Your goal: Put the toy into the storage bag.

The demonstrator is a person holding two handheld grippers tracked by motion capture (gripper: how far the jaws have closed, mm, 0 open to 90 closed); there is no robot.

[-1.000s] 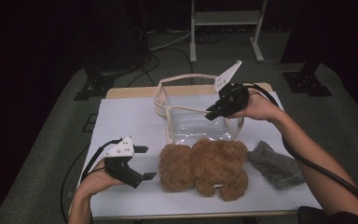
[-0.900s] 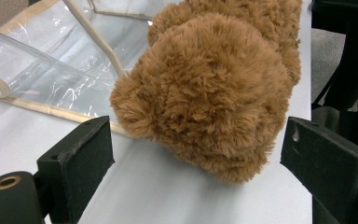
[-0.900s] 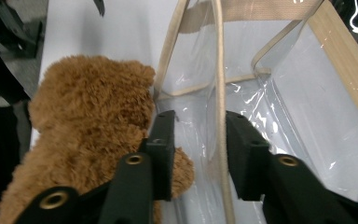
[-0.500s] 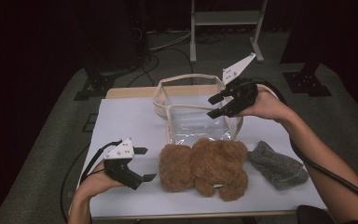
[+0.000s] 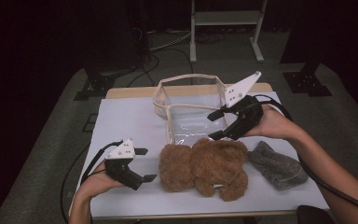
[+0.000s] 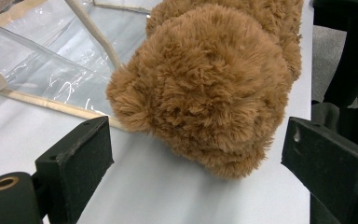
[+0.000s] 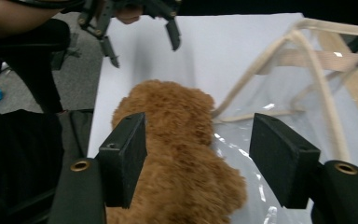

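Brown plush, a teddy bear (image 5: 205,167) lies on the white table (image 5: 126,121) near the front edge, with the left gripper (image 5: 142,164) just to its left, jaws spread and holding nothing. Farther back, the right gripper (image 5: 213,125) hangs over the bear's far side, jaws spread and empty, in front of the clear bag with beige trim (image 5: 186,105); a grey cloth (image 5: 276,164) lies to the bear's right.

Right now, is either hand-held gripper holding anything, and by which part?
Nothing is held. The left hand-held gripper is open beside the teddy bear; the right hand-held gripper is open above it, near the clear bag.
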